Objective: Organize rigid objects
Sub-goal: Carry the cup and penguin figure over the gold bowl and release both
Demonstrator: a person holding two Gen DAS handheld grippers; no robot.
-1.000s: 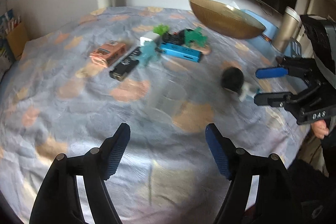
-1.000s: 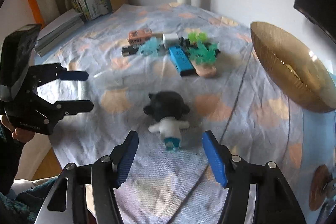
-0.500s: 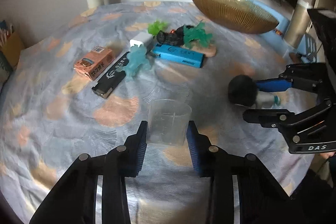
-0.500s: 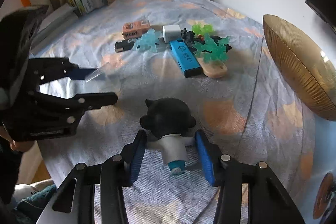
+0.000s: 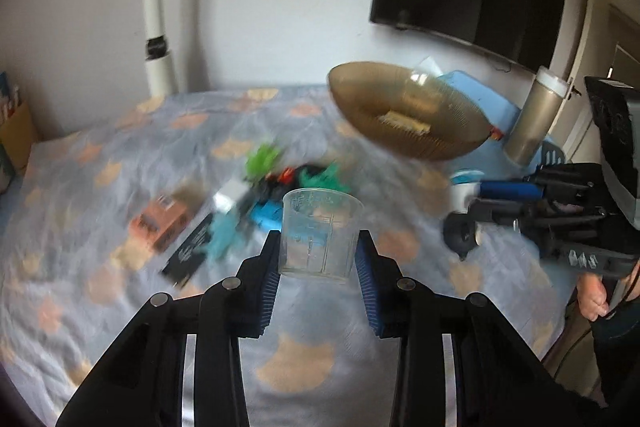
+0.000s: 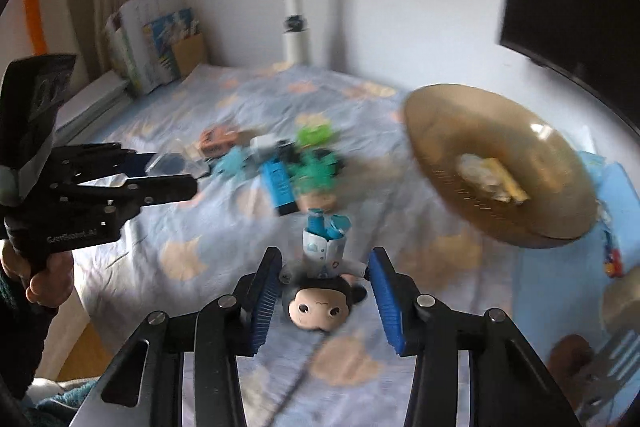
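Observation:
My left gripper (image 5: 318,255) is shut on a clear plastic measuring cup (image 5: 320,233) and holds it upright above the table. My right gripper (image 6: 325,275) is shut on a small doll (image 6: 322,283) with a black head and white body, held upside down with its blue feet pointing away. The doll also shows in the left wrist view (image 5: 462,223), and the cup in the right wrist view (image 6: 170,163). A golden bowl (image 5: 404,111) with a few pieces inside stands at the back right.
A cluster of small items lies mid-table: an orange box (image 5: 160,223), a black bar (image 5: 190,253), a blue box (image 6: 280,187), green and teal plastic figures (image 6: 316,163). A tan tumbler (image 5: 534,119) stands right of the bowl. Books (image 6: 156,35) are at the far left.
Both grippers closed on their objects and lifted them off the table. The doll has been turned upside down. Both views now tilt upward toward the bowl.

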